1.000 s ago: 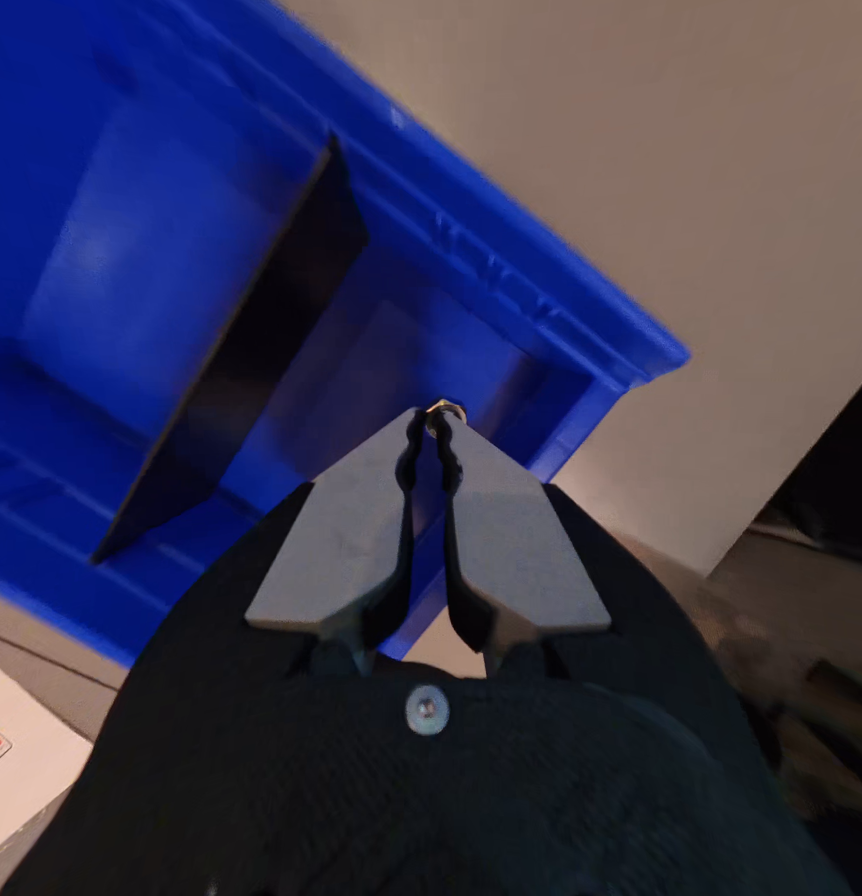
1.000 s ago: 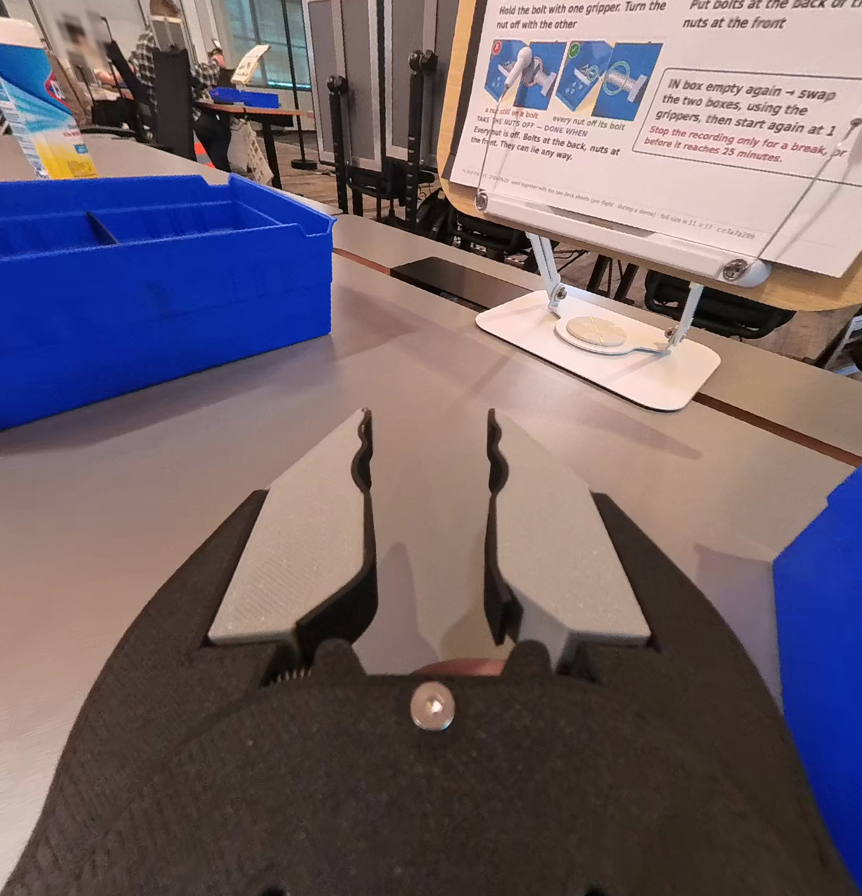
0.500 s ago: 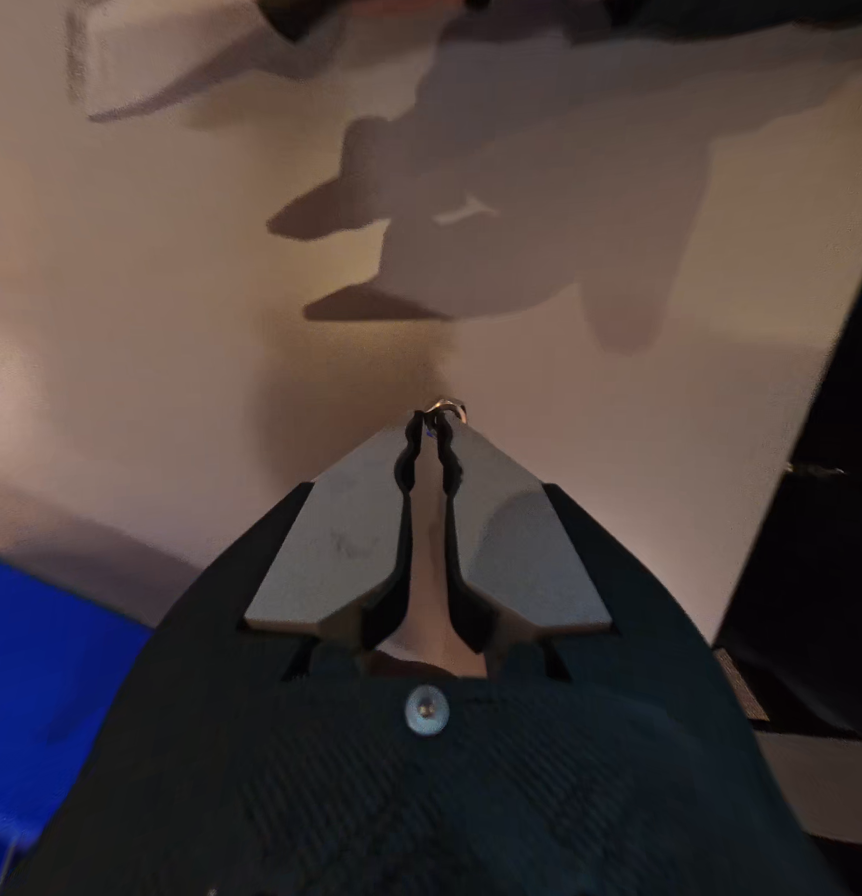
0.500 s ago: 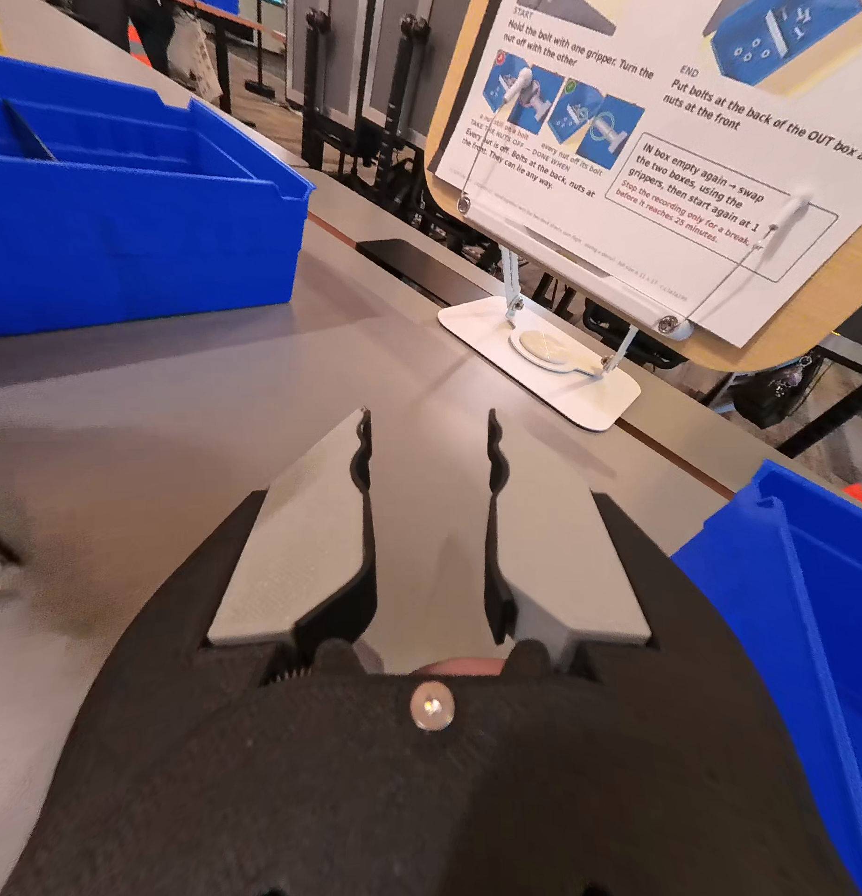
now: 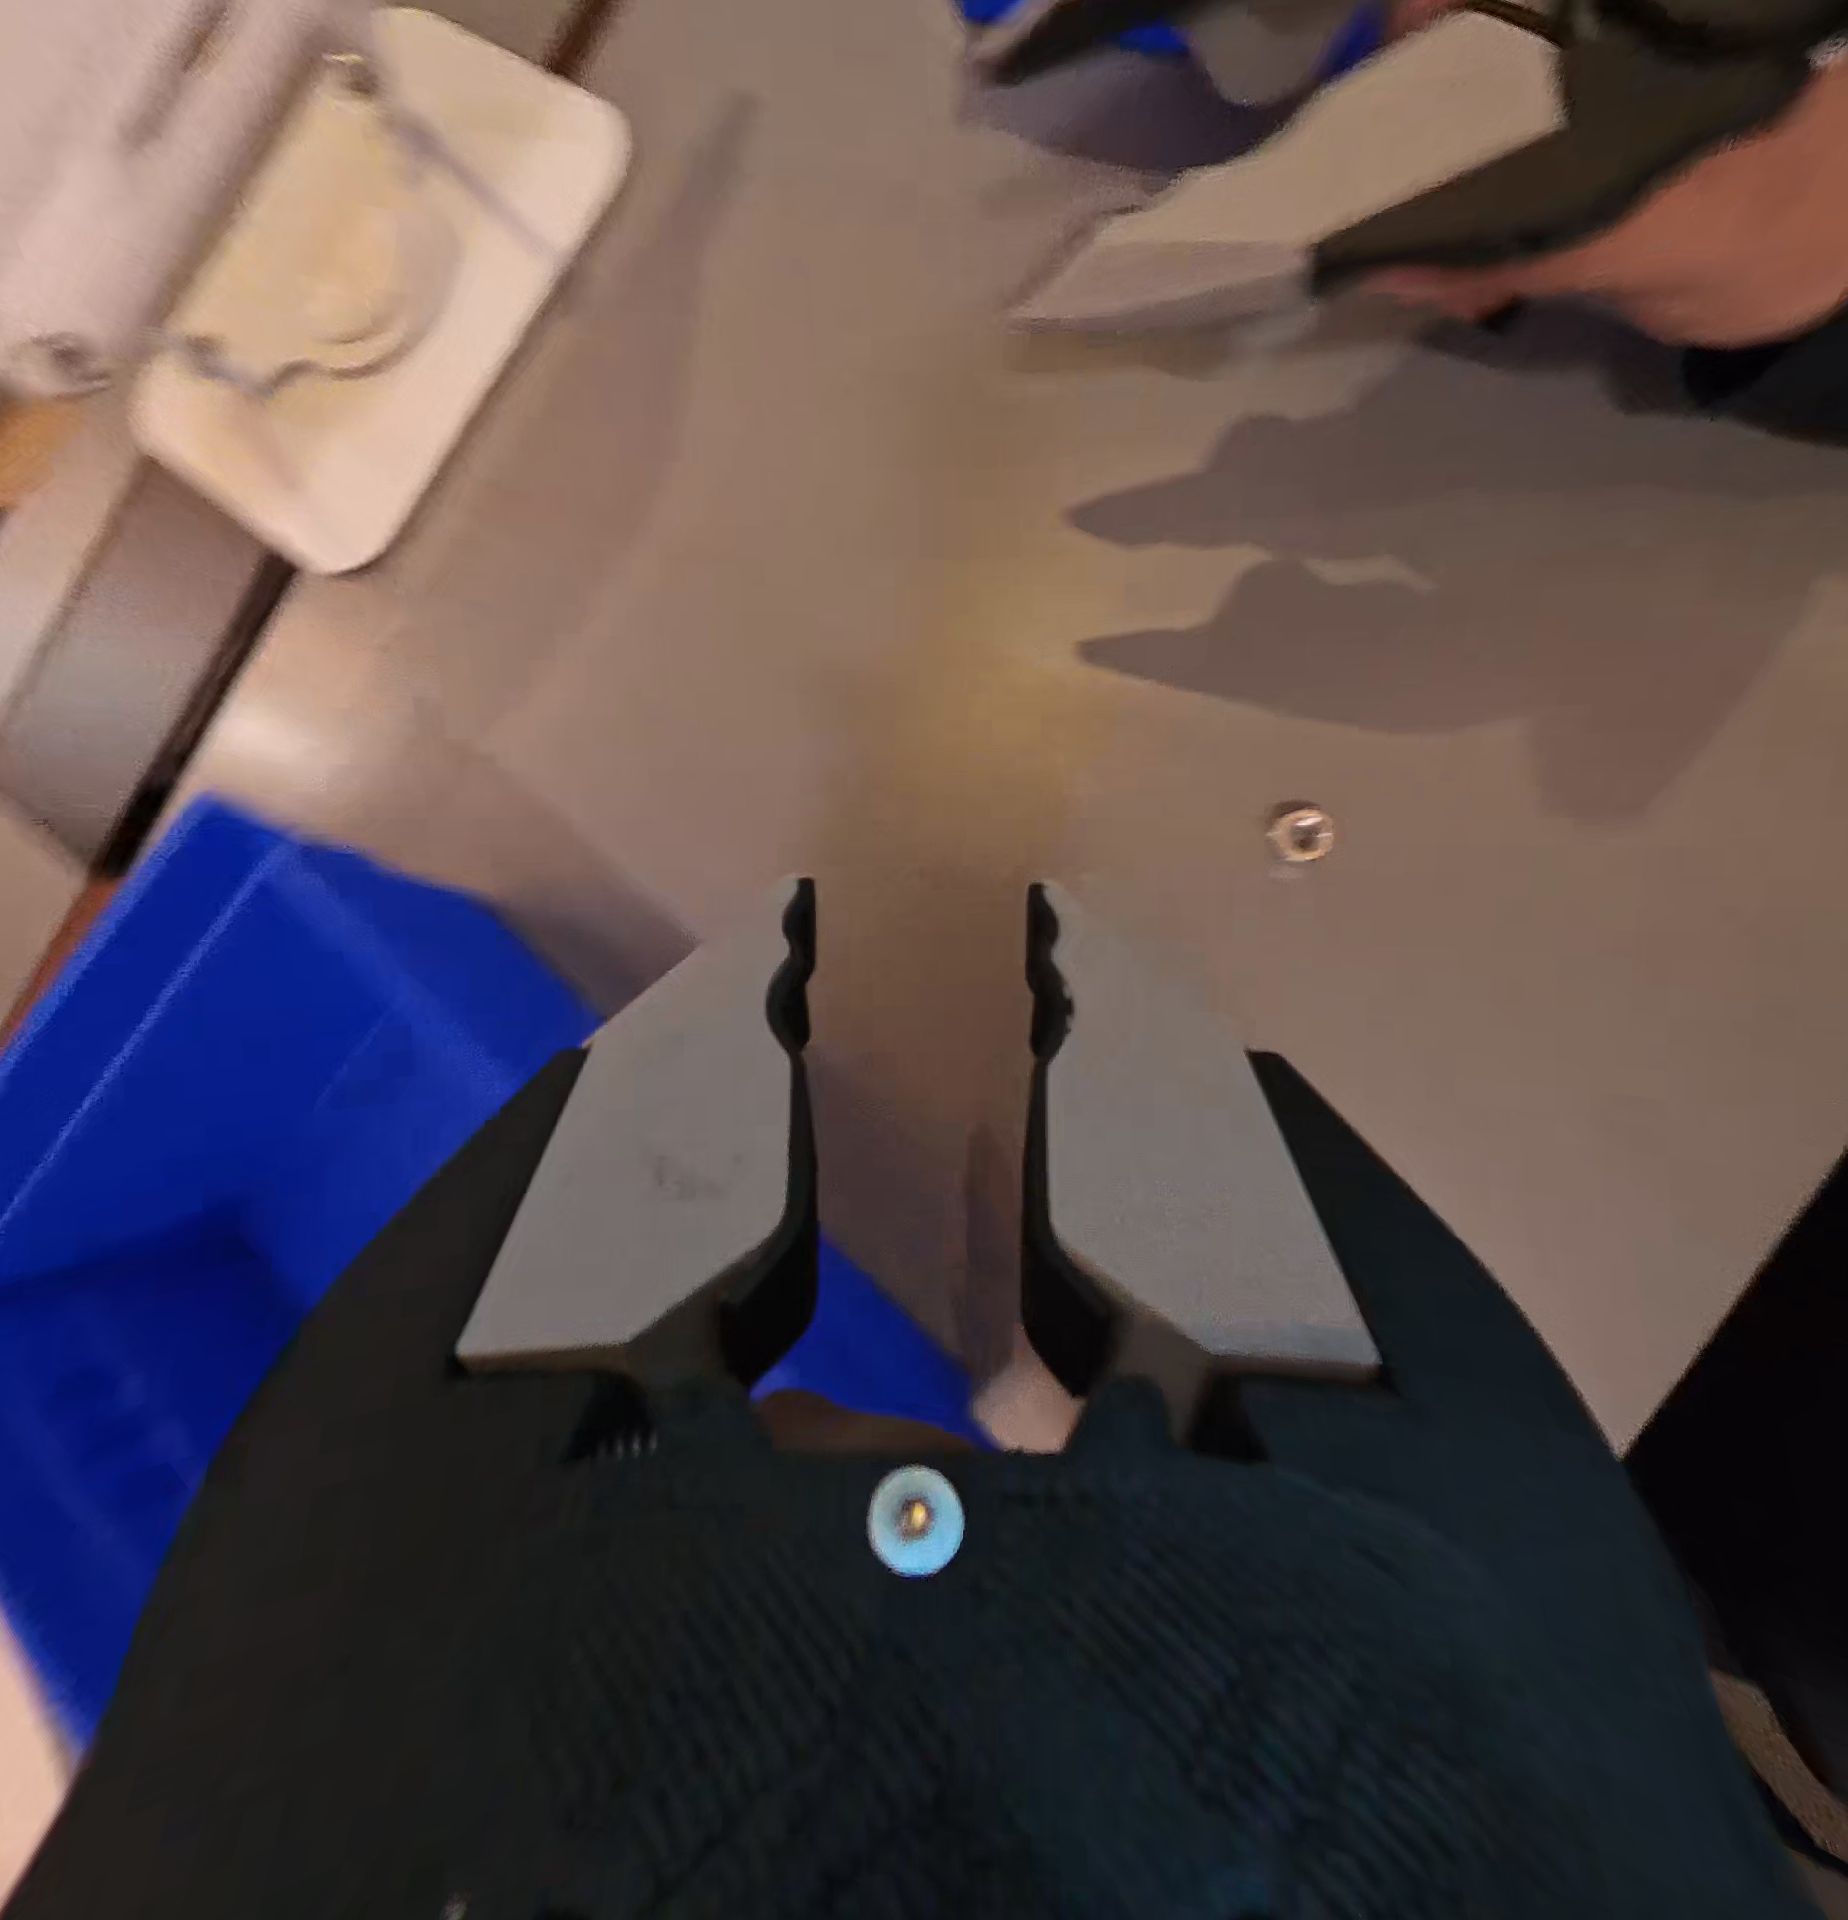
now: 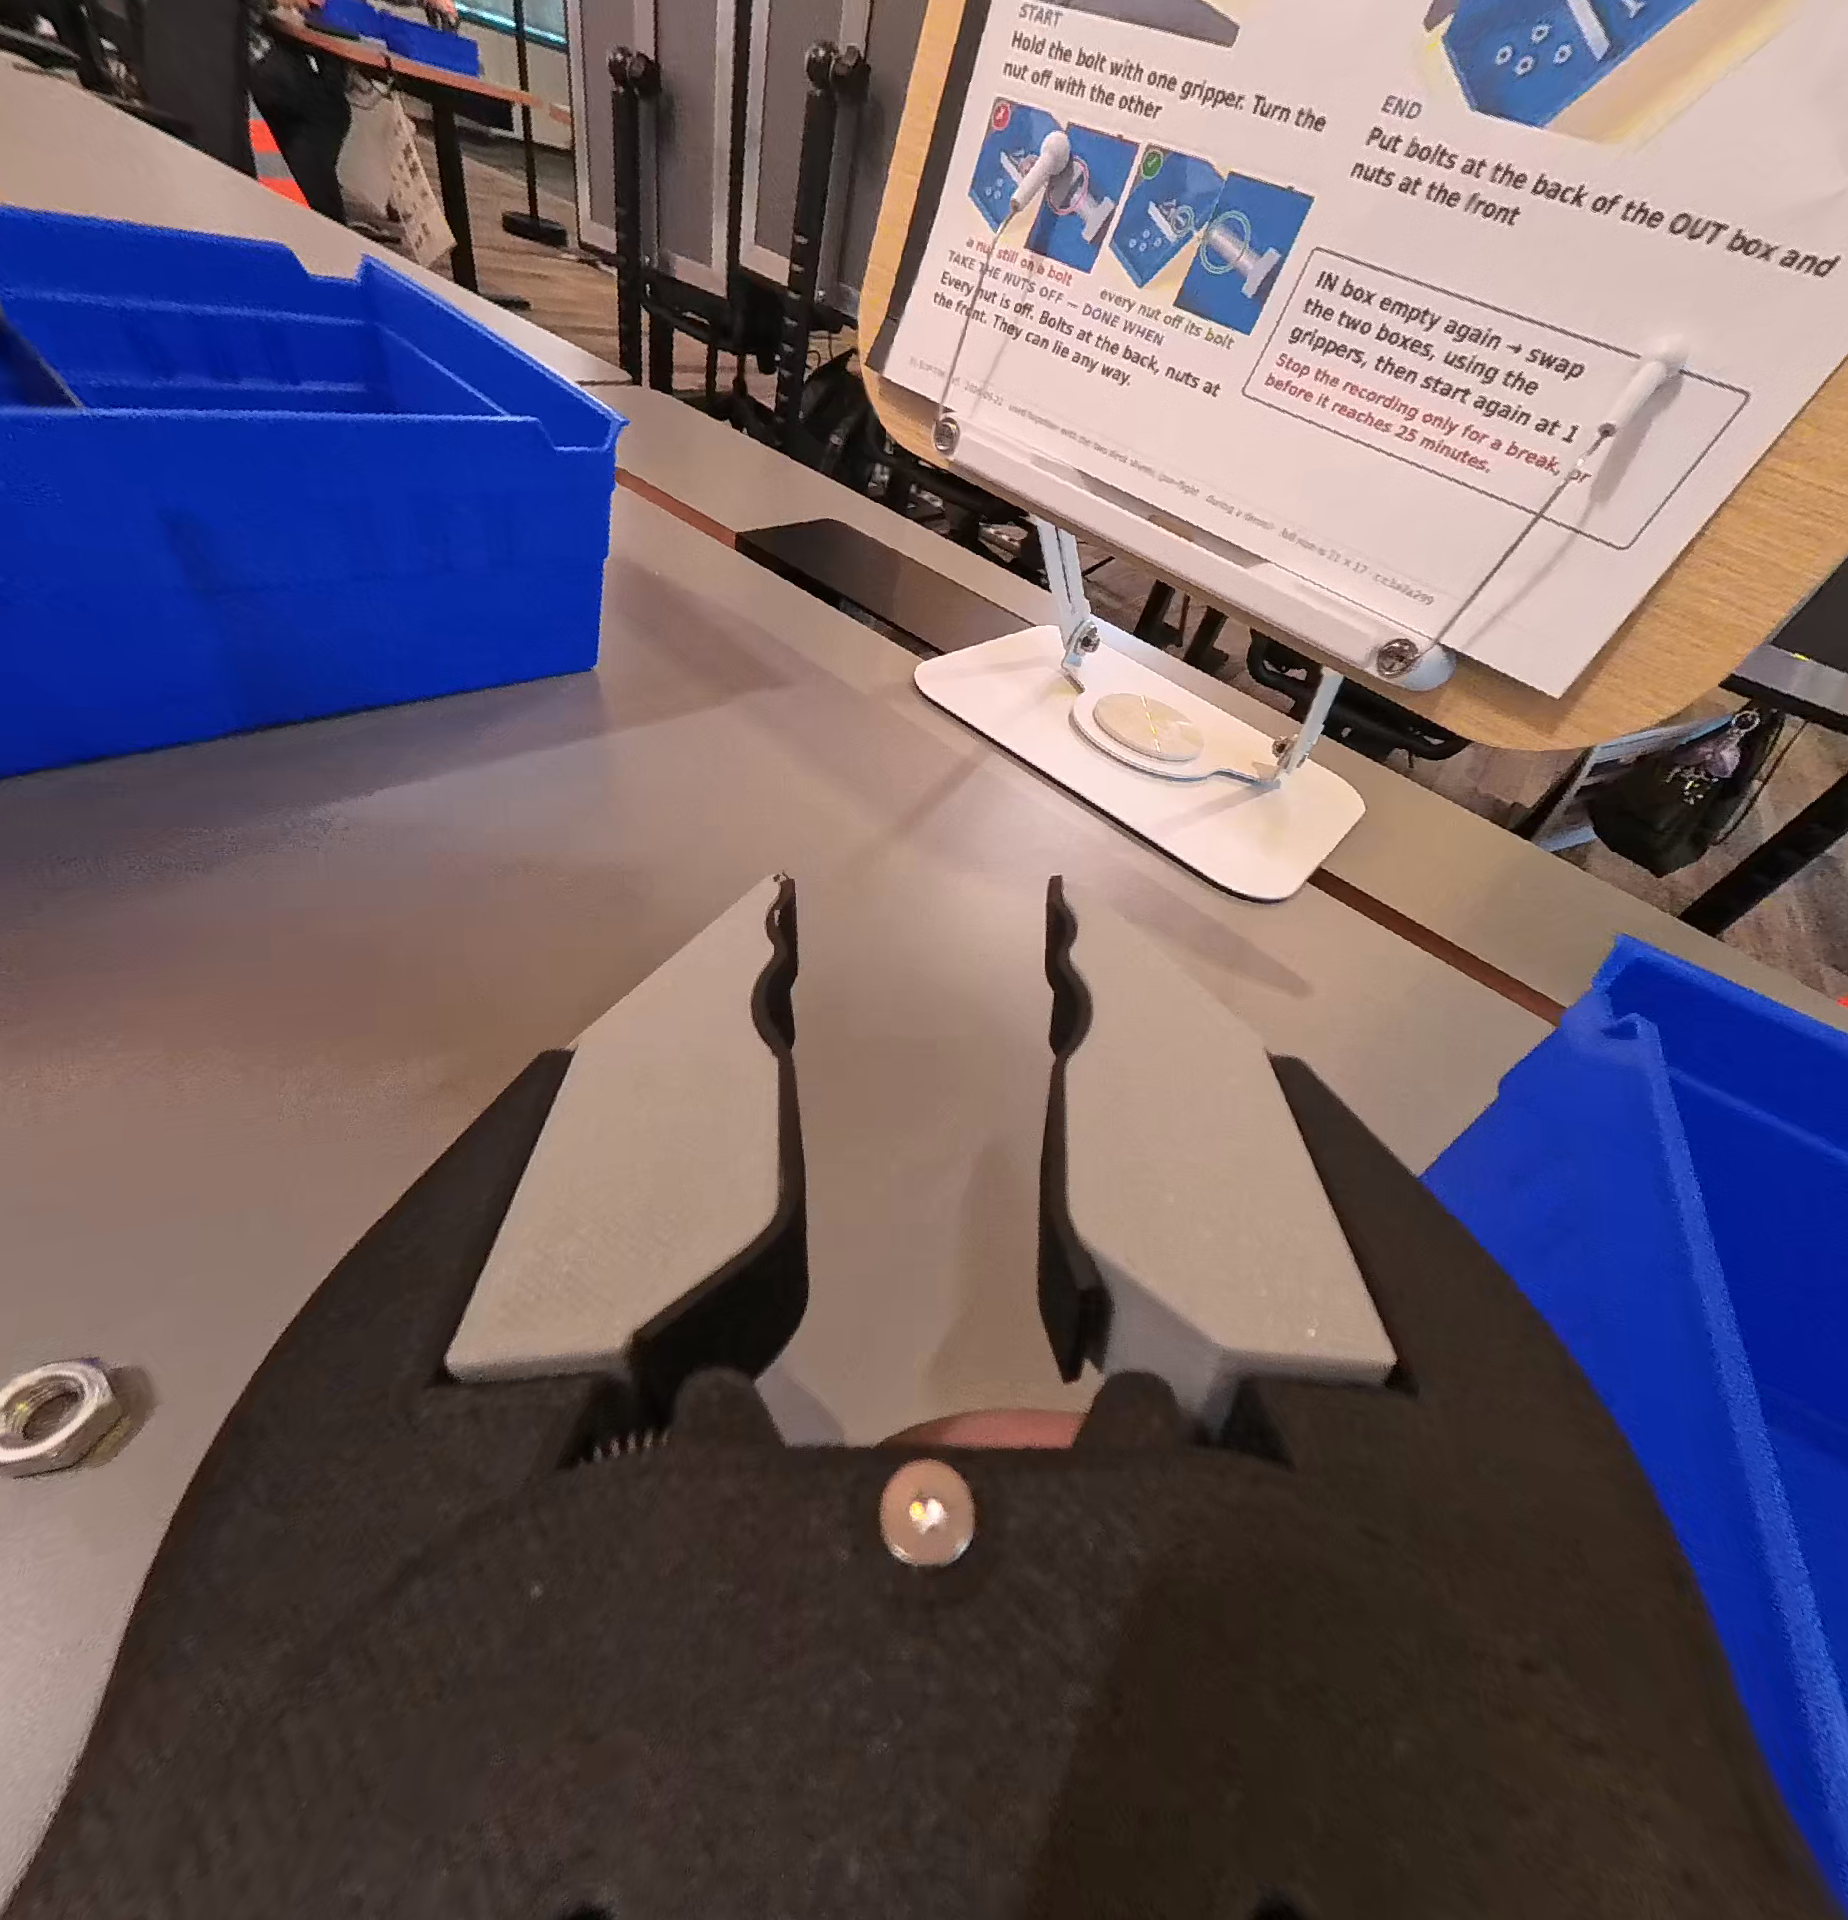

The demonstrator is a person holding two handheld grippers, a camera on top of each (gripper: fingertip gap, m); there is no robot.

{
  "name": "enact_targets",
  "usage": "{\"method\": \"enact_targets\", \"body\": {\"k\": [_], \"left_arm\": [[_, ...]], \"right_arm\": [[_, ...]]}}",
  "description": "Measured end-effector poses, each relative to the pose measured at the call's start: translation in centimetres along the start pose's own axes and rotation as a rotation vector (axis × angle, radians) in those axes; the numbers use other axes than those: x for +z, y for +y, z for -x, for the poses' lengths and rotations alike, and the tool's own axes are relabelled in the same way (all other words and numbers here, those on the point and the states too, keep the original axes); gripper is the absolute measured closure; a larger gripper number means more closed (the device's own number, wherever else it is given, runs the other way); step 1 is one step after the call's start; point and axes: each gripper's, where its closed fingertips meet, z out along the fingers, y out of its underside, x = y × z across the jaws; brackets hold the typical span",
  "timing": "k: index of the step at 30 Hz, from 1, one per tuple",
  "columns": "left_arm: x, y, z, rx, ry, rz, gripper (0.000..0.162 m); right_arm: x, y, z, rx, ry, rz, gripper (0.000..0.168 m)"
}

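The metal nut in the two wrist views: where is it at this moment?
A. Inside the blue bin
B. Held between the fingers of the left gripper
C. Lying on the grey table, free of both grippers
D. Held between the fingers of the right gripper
C: the nut lies flat on the grey table, off to the side of the left gripper, and the right gripper is likewise open with nothing between its fingers.
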Motion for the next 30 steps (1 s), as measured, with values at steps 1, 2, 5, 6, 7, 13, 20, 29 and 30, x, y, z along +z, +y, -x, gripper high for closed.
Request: {"method": "enact_targets", "body": {"k": [1, 2, 5, 6, 7, 13, 20, 29, 30], "left_arm": [[-1.2, 0.8, 1.5, -0.030, -0.035, -0.004, 0.124], [-2.3, 2.0, 2.5, -0.057, -0.055, 0.007, 0.125], [-4.0, 5.7, 4.0, -0.106, -0.108, 0.013, 0.125], [-4.0, 6.4, 3.7, -0.134, -0.096, -0.002, 0.125], [-3.9, 7.1, 3.2, -0.155, -0.071, -0.006, 0.124], [-2.1, 10.4, 2.8, -0.156, -0.072, 0.134, 0.124], [-3.6, 14.1, 1.9, 0.006, -0.048, 0.317, 0.144], [-10.6, 25.4, 5.9, -0.102, -0.070, 0.681, 0.161], [-10.5, 25.3, 5.9, -0.115, -0.064, 0.643, 0.161]], "right_arm": [[0.0, 0.0, 0.1, -0.004, -0.003, 0.000, 0.123], [0.0, 0.0, 0.3, -0.009, -0.006, 0.001, 0.123], [0.1, 0.0, 0.9, -0.029, -0.015, 0.005, 0.123], [0.1, 0.0, 1.1, -0.036, -0.018, 0.005, 0.123], [0.2, 0.0, 1.3, -0.044, -0.021, 0.003, 0.123], [0.4, 0.4, 2.0, -0.096, -0.018, 0.018, 0.123], [0.0, -0.2, 1.2, -0.068, -0.005, -0.005, 0.123], [-0.2, -0.6, 1.6, -0.093, -0.015, -0.018, 0.123], [-0.2, -0.6, 1.7, -0.102, -0.017, -0.019, 0.123]]}}
